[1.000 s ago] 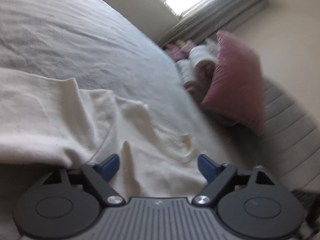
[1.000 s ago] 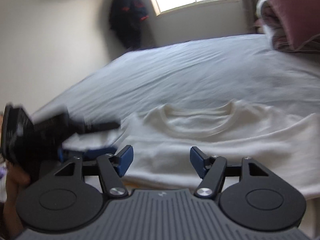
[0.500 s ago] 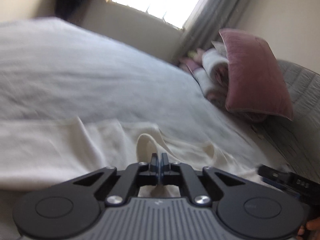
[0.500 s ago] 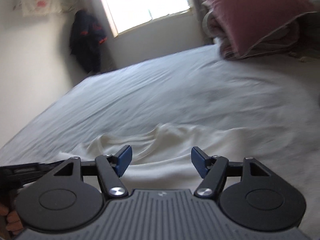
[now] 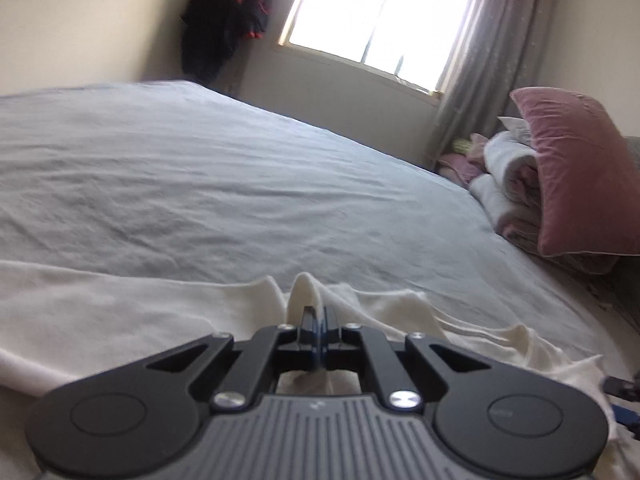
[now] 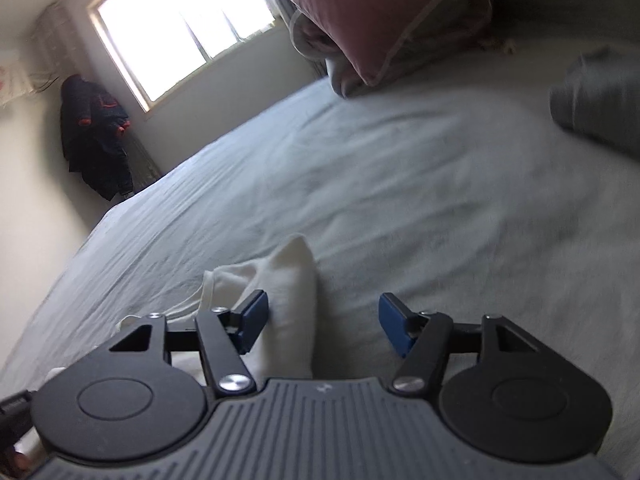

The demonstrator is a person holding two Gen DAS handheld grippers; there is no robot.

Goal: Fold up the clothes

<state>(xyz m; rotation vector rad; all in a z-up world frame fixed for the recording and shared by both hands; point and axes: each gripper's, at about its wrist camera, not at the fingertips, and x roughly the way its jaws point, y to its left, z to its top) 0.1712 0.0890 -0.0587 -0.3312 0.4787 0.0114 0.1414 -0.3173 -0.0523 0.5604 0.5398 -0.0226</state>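
Cream knit fabric, the garment point(image 5: 120, 320), lies spread along the near edge of the bed point(image 5: 200, 184), which is covered by a pale grey-blue sheet. My left hand-held gripper point(image 5: 320, 332) has its jaws fully together, pinching a raised fold of the garment that stands up in a small peak just past the fingertips; the cloth fans out in creases to either side of the pinch. My right hand-held gripper point(image 6: 320, 320) is tilted, its jaws well apart and closing; a rolled-up end of the same cream garment point(image 6: 288, 292) rises between them, lying against the left blue pad point(image 6: 252, 320), while the right pad point(image 6: 394, 328) stands clear of the cloth, so nothing is clamped there. At the far right corner of the bed, in the left wrist view, a pink pillow point(image 5: 580, 168) leans on a stack of folded bedding point(image 5: 508, 184). A grey rolled item point(image 6: 600, 104) lies at the right edge of the bed in the right wrist view. Beyond the bed: a bright window point(image 5: 380, 12), a grey curtain point(image 5: 488, 56), and a dark jacket point(image 5: 228, 16) hanging in the corner of the room.
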